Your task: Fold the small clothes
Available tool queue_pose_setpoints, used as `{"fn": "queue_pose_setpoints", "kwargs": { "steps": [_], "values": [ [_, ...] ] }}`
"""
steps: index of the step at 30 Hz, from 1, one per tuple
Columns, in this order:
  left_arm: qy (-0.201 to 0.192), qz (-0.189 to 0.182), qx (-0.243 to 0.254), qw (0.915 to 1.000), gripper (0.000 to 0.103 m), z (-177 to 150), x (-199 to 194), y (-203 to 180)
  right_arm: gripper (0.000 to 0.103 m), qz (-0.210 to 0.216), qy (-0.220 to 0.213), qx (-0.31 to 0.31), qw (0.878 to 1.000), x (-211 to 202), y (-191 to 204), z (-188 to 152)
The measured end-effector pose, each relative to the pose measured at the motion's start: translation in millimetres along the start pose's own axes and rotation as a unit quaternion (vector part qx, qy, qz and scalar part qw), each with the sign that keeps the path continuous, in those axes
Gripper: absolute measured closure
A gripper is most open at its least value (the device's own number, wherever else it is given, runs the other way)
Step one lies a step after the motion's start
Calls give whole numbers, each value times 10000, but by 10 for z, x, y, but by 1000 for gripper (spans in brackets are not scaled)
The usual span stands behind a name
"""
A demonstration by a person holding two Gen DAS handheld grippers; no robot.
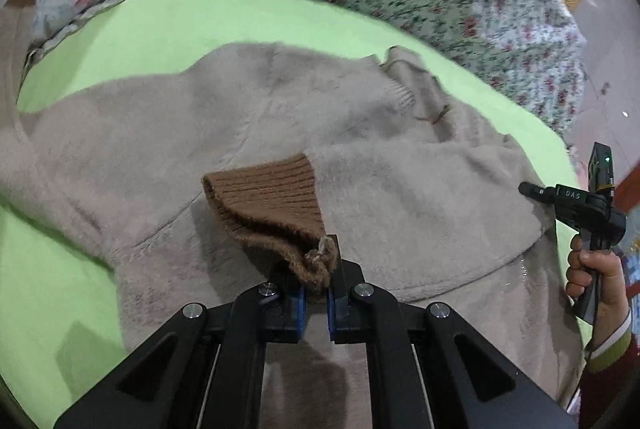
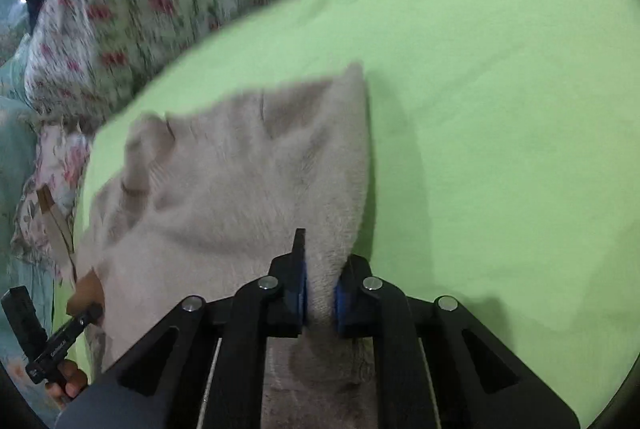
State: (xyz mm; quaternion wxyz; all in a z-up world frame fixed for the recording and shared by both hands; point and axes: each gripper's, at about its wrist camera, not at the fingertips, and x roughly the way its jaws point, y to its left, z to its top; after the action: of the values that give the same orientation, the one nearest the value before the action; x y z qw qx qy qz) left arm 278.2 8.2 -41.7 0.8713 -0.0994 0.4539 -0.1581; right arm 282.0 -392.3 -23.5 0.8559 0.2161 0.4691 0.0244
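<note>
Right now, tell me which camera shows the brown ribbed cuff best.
The left wrist view: the brown ribbed cuff fills the centre, pinched in the left gripper. The right wrist view shows only a brown sliver at its lower-left edge.

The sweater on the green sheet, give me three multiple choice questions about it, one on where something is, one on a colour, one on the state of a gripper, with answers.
1. Where does the sweater lie?
A. on a green sheet
B. on a wooden floor
C. in a basket

2. What colour is the ribbed cuff held by the left gripper?
A. blue
B. brown
C. white

3. What is the right gripper doing?
A. hanging open above the sheet
B. shut on nothing
C. shut on the sweater

Answers:
1 A, green fabric shows all around the beige knit.
2 B, the ribbed band is darker brown than the beige body.
3 C, beige fabric is pinched between its blue pads in the right wrist view.
</note>
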Motion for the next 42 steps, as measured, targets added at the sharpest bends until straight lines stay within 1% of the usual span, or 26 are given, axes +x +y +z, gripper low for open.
{"fn": "queue_pose_setpoints", "kwargs": {
  "steps": [3, 4, 5, 6, 7, 8, 10, 11, 12, 13, 15, 16, 17, 18, 20, 23, 24, 26, 27, 28, 29, 30, 32, 34, 38, 42],
  "values": [
    [8, -166, 120, 9998, 96, 27, 55, -85, 92, -132, -314, 59, 9994, -201, -87, 19],
    [37, -106, 157, 9998, 96, 29, 106, -104, 92, -190, -239, 73, 9995, -171, -120, 11],
    [83, -3, 181, 9998, 96, 26, 169, -110, 91, -242, -13, 66, 9997, -72, -151, -3],
    [180, 42, 157, 9997, 96, 23, 226, -99, 87, -315, 95, 86, 9994, -27, -165, -11],
    [216, 20, 137, 9997, 96, 19, 237, -87, 81, -535, 175, 157, 9983, -11, -186, -24],
    [196, -22, 121, 9997, 95, 18, 223, -72, 80, -662, 105, 203, 9975, -59, -184, -32],
    [112, -57, 127, 9998, 92, 18, 167, -55, 81, -896, -342, 83, 9954, -286, -38, -88],
    [104, -62, 118, 9999, 92, 16, 156, -47, 80, -887, -588, -119, 9943, -404, 93, -139],
    [111, -59, 102, 9999, 92, 13, 153, -40, 75, -756, -701, -283, 9943, -455, 197, -190],
    [124, -52, 96, 9999, 92, 10, 160, -38, 65, -561, -698, -467, 9949, -459, 299, -245],
    [133, 0, 112, 9998, 92, -14, 132, -33, 60, -154, -216, -673, 9974, -303, 400, -354],
    [119, 29, 118, 9999, 91, -45, 98, -15, 60, -163, -8, -605, 9980, -222, 360, -391],
    [100, 48, 98, 9999, 91, -76, 44, 29, 60, -414, 161, -500, 9978, -132, 280, -418],
    [94, 67, 84, 9999, 90, -90, -4, 81, 67, -598, 190, -363, 9974, -107, 156, -431],
    [54, 242, 43, 9997, 89, -154, -149, 239, 70, -382, 63, 101, 9992, -210, -38, -439],
    [-88, 460, -130, 9988, 90, -211, -436, 504, 62, -323, -152, 262, 9990, -515, -15, -503],
    [-166, 484, -207, 9985, 90, -211, -535, 586, 56, -262, -220, 192, 9992, -613, 31, -548],
    [-378, 670, -367, 9964, 83, -178, -758, 780, 49, -51, -296, 46, 9995, -764, 156, -658],
    [-469, 766, -421, 9951, 73, -151, -836, 852, 46, 71, -298, -23, 9995, -830, 215, -733],
    [-601, 910, -504, 9928, 60, -97, -935, 963, 46, 171, -275, -104, 9994, -864, 290, -791],
    [-686, 1034, -577, 9906, 53, -34, -1007, 1059, 46, 323, -206, -194, 9991, -908, 376, -879],
    [-747, 1155, -650, 9884, 41, 33, -1056, 1150, 45, 432, -162, -242, 9986, -899, 448, -933],
    [-904, 1393, -744, 9833, 35, 211, -1142, 1341, 45, 621, -45, -333, 9975, -887, 600, -1077],
    [-903, 1550, -779, 9807, 13, 416, -1140, 1558, 45, 717, 73, -405, 9966, -859, 706, -1172],
    [-956, 2201, -902, 9666, 13, 823, -1015, 1974, 44, 874, 319, -520, 9943, -847, 833, -1331],
    [-961, 2436, -1105, 9588, 13, 1149, -910, 2314, 44, 820, 416, -479, 9946, -822, 822, -1393]
  ]
}}
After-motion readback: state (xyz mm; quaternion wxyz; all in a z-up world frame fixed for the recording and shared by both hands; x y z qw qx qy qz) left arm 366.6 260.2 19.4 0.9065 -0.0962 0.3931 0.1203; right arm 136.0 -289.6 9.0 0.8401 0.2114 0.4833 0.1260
